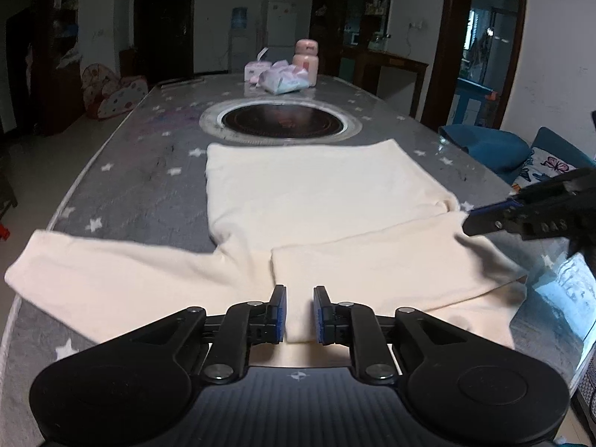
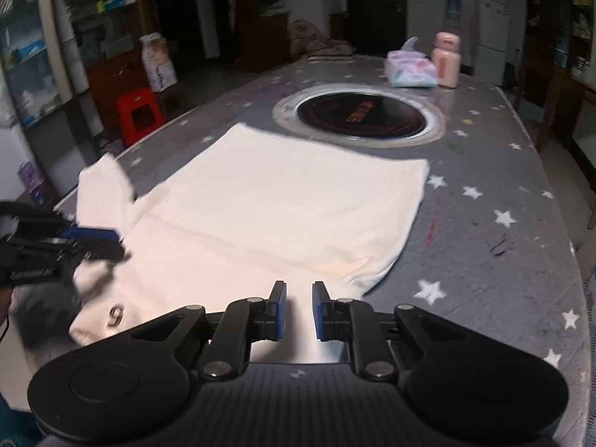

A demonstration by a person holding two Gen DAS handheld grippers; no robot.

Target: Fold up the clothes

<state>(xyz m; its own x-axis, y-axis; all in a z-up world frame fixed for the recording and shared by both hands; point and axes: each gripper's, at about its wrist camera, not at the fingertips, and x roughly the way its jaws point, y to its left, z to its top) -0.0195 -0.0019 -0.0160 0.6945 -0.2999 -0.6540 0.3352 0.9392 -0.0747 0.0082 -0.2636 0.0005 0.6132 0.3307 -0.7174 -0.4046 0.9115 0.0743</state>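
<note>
A cream long-sleeved top lies flat on the grey star-patterned table. One sleeve stretches out to the left; the other sleeve is folded across the near part of the body. My left gripper is open just above the near edge of the top, holding nothing. My right gripper is open over the near corner of the top. Each gripper shows in the other's view, the right one by the folded sleeve's end, the left one near the collar.
A round black hotplate is set into the table beyond the top. A pink jar and tissue packs stand at the far end. A red stool and shelves are left of the table, a blue chair right.
</note>
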